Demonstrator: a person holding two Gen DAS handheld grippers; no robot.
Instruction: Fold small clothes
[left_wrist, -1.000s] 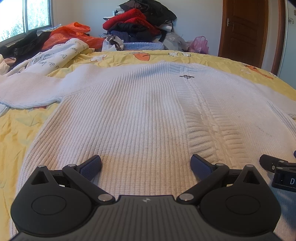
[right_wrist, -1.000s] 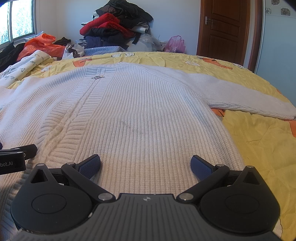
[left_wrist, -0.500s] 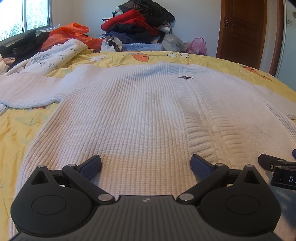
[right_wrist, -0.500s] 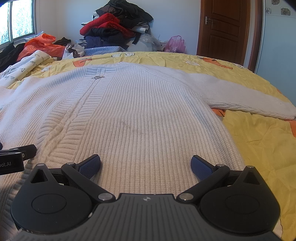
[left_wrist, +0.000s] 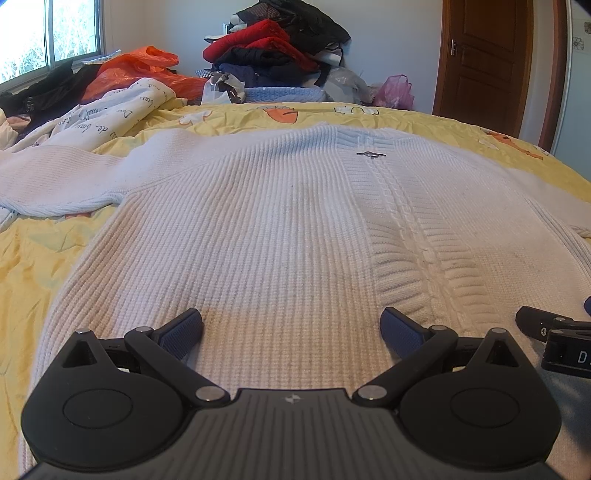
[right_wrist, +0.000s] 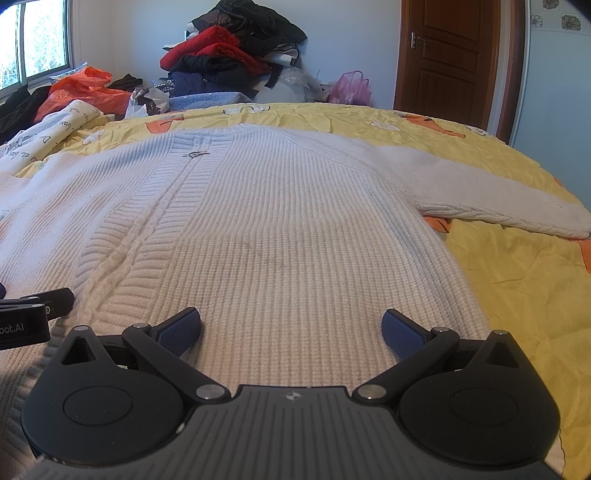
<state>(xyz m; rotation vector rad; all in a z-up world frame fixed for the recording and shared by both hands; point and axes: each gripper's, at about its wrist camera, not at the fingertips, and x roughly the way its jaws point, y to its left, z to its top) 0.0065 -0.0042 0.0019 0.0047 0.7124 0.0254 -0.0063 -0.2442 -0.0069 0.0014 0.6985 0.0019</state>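
White knitted sweater (left_wrist: 280, 236) lies flat on the yellow bedsheet (left_wrist: 33, 266), and the left gripper (left_wrist: 291, 328) and right gripper (right_wrist: 291, 328), both spread wide and holding nothing, hover over its hem at 6 o'clock.

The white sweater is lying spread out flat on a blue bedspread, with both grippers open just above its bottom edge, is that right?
Not quite: the bedspread is yellow with orange and white motifs, not blue, as the right wrist view shows plainly. The rest holds: the white sweater lies spread flat, and the left gripper and right gripper are both open near its bottom edge.
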